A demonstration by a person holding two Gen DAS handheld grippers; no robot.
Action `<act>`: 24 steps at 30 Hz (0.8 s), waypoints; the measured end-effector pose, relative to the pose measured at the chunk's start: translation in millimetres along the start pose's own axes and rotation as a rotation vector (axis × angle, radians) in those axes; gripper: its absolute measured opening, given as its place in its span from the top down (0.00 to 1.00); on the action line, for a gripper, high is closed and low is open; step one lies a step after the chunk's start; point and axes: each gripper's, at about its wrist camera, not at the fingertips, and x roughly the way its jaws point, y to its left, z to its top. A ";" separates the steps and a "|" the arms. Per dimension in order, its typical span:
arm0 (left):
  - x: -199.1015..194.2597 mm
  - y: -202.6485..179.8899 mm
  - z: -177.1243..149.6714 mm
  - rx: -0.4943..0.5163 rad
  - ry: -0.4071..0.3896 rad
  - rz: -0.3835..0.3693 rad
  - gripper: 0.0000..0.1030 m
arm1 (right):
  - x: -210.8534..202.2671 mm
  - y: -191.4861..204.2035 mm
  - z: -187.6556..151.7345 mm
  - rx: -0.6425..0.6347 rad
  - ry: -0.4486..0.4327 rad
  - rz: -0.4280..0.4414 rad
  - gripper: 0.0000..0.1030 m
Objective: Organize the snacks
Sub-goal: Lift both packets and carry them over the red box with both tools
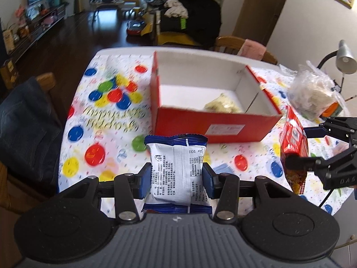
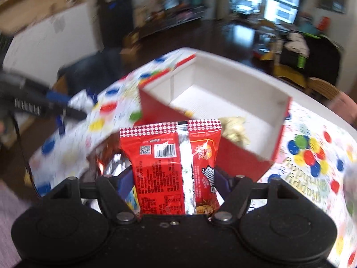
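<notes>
Nearest in the left wrist view, the left gripper (image 1: 177, 176) is pinching a blue-and-white packet (image 1: 177, 172), its jaws pressing on the packet's two sides while the printed back is facing the camera. The packet is hanging above the bench (image 1: 102, 120), which is wearing a cloth of coloured balloons.

In the right wrist view, the right gripper (image 2: 176, 178) is gripping a red packet (image 2: 171, 167) the same way, jaws clamping its sides (the barcode and silver seam are showing). This view is blurring heavily. Under the red packet something shiny is lying, too smeared to name.

Farther out, a red box (image 1: 214, 122) with a white inside is standing open on the bench, just beyond both packets. One pale snack bag (image 1: 223, 106) is lying on the box floor near the front wall.

To the right of the box in the left view, the right gripper (image 1: 299, 145) is showing with its red packet (image 1: 292, 134), and behind it a clear plastic bag (image 1: 312, 93) of pale contents is sitting by a lamp (image 1: 344, 58). Beyond the bench, chairs and a cluttered room are lying.
</notes>
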 end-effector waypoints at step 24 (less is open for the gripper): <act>73.0 -42.7 140.5 0.041 0.057 0.082 0.55 | 45.9 -90.0 80.9 0.300 0.001 -0.178 0.30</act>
